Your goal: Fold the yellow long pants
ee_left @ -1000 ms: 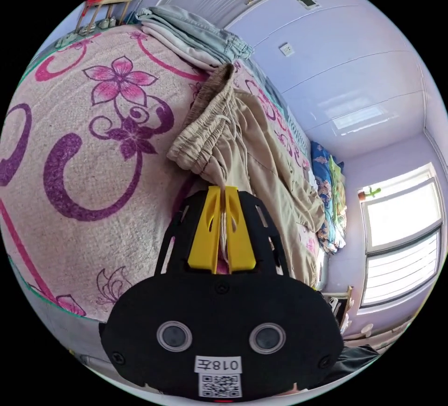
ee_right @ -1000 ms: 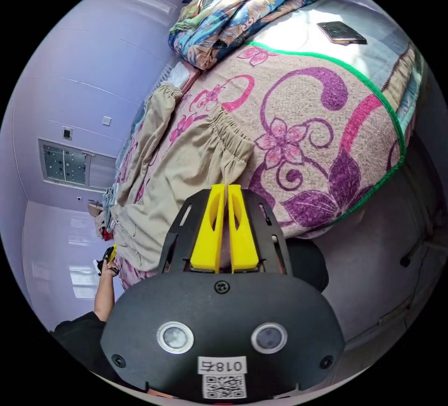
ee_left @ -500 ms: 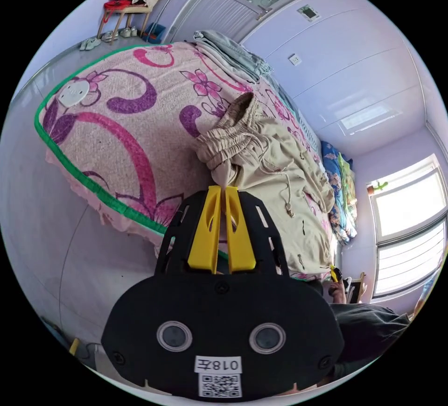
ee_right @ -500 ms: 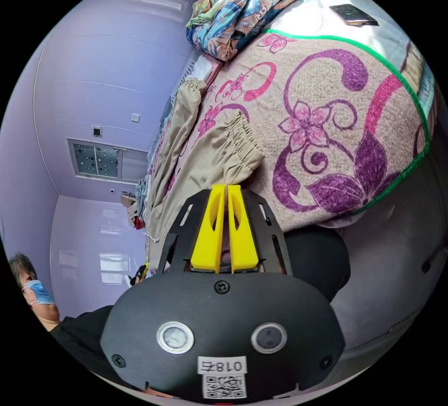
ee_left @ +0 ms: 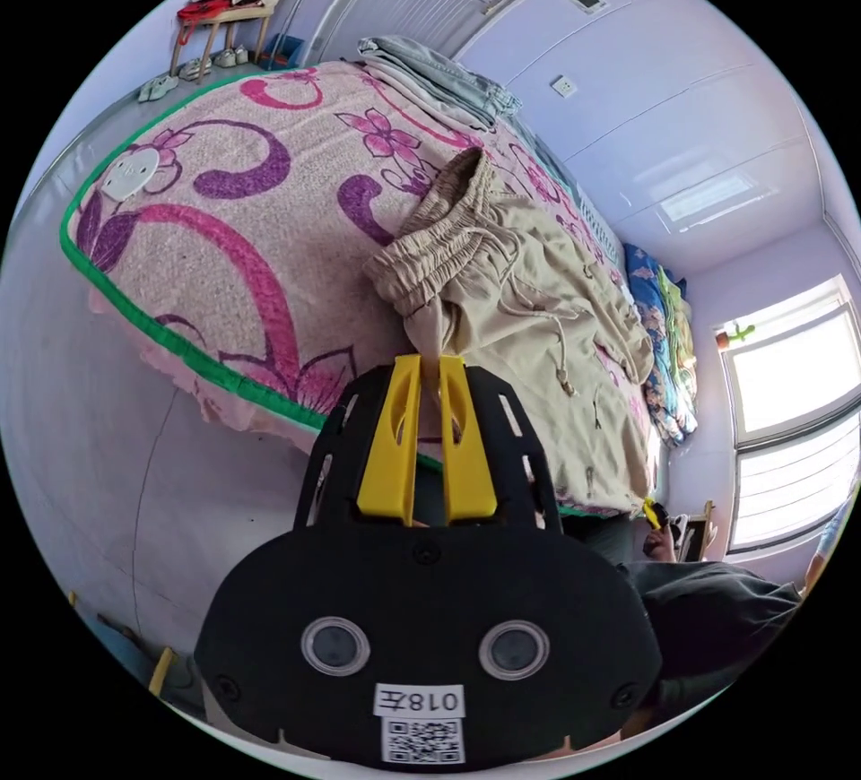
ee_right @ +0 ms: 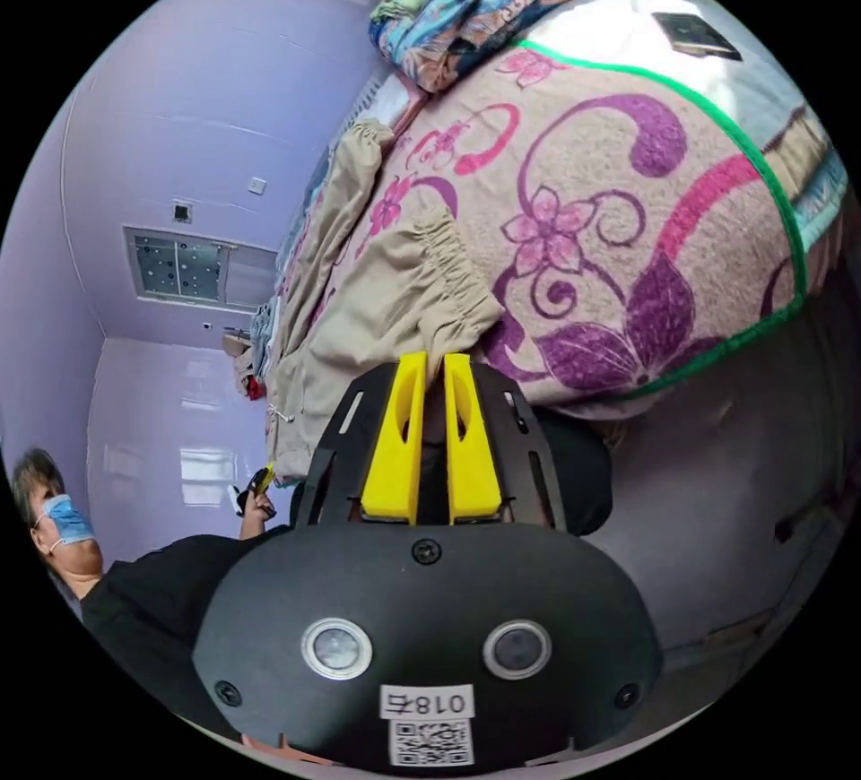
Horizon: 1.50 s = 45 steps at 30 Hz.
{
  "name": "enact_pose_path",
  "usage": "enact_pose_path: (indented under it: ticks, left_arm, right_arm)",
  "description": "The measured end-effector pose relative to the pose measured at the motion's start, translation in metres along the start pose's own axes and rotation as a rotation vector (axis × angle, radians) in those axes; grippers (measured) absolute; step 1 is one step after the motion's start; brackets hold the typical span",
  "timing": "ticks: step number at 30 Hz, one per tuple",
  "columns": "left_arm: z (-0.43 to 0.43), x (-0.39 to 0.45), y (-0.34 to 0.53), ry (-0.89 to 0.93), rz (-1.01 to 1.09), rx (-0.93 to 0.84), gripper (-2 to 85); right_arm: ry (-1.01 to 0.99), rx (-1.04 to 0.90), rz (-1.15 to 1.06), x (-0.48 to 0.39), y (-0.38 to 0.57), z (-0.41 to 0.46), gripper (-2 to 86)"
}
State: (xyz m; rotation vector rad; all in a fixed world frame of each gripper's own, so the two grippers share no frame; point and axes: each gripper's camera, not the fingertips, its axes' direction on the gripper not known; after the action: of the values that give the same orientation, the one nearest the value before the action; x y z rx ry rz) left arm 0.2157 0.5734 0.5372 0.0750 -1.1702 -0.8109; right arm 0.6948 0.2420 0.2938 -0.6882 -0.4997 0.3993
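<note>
Your pants lie flat on the bed, their long axis running along its near edge; waistband at your left, cuffs at your right. Your left hand-held gripper has its jaws nearly together, pinching the near waistband corner; your right hand-held gripper stands narrow at the near cuff, though whether cloth sits between its jaws you cannot tell. Each end lies straight ahead of its own gripper; I judge any fold turns on carrying one end along that axis toward the other.
</note>
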Motion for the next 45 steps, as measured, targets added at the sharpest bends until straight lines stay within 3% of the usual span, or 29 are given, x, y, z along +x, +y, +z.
enact_pose_path:
  ticks: [5,8,11,13,16,19,22,25,32,35,38,42,45]
  left_arm:
    - [-0.097,0.058,-0.007,-0.071,0.060,0.168,7.8]
    - [-0.083,0.177,-0.052,-0.127,0.344,0.084,7.8]
    - [-0.006,0.324,-0.092,-0.163,0.675,-0.044,8.0]
    - [0.073,0.437,-0.106,-0.286,0.932,-0.106,8.0]
    - [0.160,0.540,-0.111,-0.478,1.194,-0.122,8.1]
    - [0.223,0.596,-0.125,-0.517,1.330,-0.156,8.5]
    - [0.275,0.615,-0.145,-0.521,1.364,-0.235,9.0]
    - [0.324,0.607,-0.156,-0.495,1.338,-0.400,6.9]
    - [0.304,0.575,-0.138,-0.283,1.404,-0.404,4.4]
    - [0.314,0.548,-0.147,-0.227,1.316,-0.415,5.4]
    - [0.304,0.517,-0.155,-0.133,1.202,-0.379,9.0]
    - [0.210,0.448,-0.143,-0.015,1.075,-0.169,10.5]
    - [0.115,0.357,-0.107,0.045,0.924,0.034,10.1]
  right_arm:
    - [-0.008,0.187,-0.006,0.000,0.011,-0.044,7.8]
    - [0.046,0.216,-0.123,-0.035,-0.028,-0.041,9.5]
    - [0.006,0.163,-0.238,-0.073,-0.096,0.003,10.7]
    - [-0.024,0.144,-0.261,-0.090,-0.138,0.038,10.9]
    - [-0.039,0.114,-0.217,-0.104,-0.206,0.096,11.2]
    - [0.000,0.088,-0.122,-0.104,-0.257,0.143,11.8]
    - [-0.087,0.086,-0.050,-0.096,-0.286,0.169,11.4]
    - [-0.172,0.021,-0.039,-0.093,-0.302,0.189,4.8]
    - [0.101,0.184,-0.237,-0.143,-0.276,0.136,1.4]
    - [0.231,0.110,-0.236,-0.136,-0.269,0.147,3.4]
    - [0.195,0.019,-0.123,-0.100,-0.262,0.160,7.7]
    - [0.063,0.194,-0.074,-0.067,-0.211,0.108,8.6]
    - [-0.101,0.204,-0.146,-0.049,-0.149,0.070,8.6]
